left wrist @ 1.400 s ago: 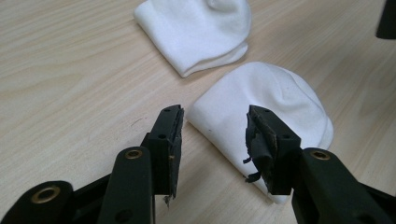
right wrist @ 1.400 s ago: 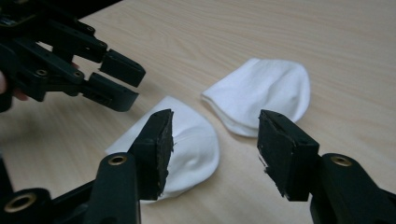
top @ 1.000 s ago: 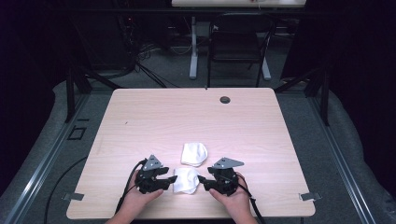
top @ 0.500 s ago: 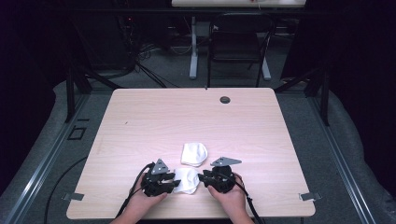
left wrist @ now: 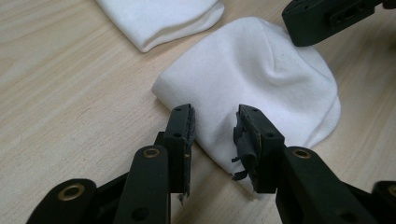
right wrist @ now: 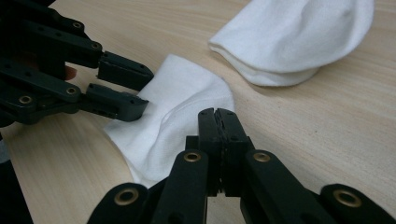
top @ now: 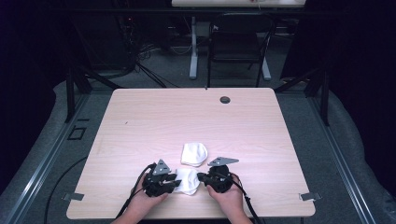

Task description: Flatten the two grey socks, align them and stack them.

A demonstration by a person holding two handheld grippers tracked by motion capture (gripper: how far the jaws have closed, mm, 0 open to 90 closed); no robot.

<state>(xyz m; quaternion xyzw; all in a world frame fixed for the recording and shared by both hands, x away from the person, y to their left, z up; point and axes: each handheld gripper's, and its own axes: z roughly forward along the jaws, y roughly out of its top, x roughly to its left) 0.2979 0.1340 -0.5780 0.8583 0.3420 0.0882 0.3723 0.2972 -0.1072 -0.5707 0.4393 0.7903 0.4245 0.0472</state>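
My left claw (left wrist: 215,135): open, its jaws on each side of the near sock's (left wrist: 261,84) edge.
My right claw (right wrist: 217,122): closed, at that sock's other side.
Done: far sock (top: 194,153) looks folded.
Left: near sock, I think.

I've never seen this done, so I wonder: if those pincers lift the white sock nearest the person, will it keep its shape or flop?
Probably flop: the near sock is soft knit cloth, folded and already wrinkling beside the right gripper. It looks light, so it would likely slide on the smooth table if pushed. The open left gripper straddling its edge should bunch it.
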